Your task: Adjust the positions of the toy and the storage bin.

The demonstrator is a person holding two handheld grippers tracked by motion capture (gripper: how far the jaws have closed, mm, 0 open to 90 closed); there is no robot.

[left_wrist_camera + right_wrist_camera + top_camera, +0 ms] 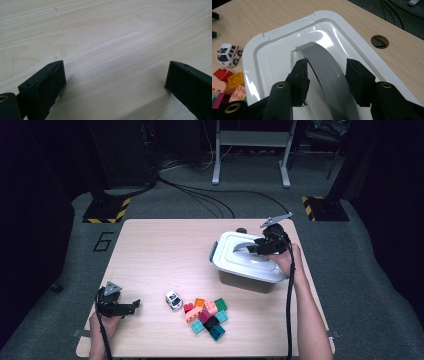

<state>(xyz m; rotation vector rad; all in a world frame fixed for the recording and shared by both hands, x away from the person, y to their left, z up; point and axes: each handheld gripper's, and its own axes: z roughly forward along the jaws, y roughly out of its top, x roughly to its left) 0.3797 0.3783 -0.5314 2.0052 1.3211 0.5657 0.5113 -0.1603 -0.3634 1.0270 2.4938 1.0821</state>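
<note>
A grey storage box with a white lid stands at the table's right side. My right gripper comes at the box from the right, and its jaws clasp the lid's arched grey handle from both sides. In the right gripper view the right gripper has both pads against the handle's edges above the white lid. My left gripper rests near the table's front left corner. In its own view the left gripper stands open over bare wood.
A small white toy car and a heap of several coloured bricks lie at the front middle of the wooden table. A round cable hole sits just behind the box. Dark floor with cables lies beyond.
</note>
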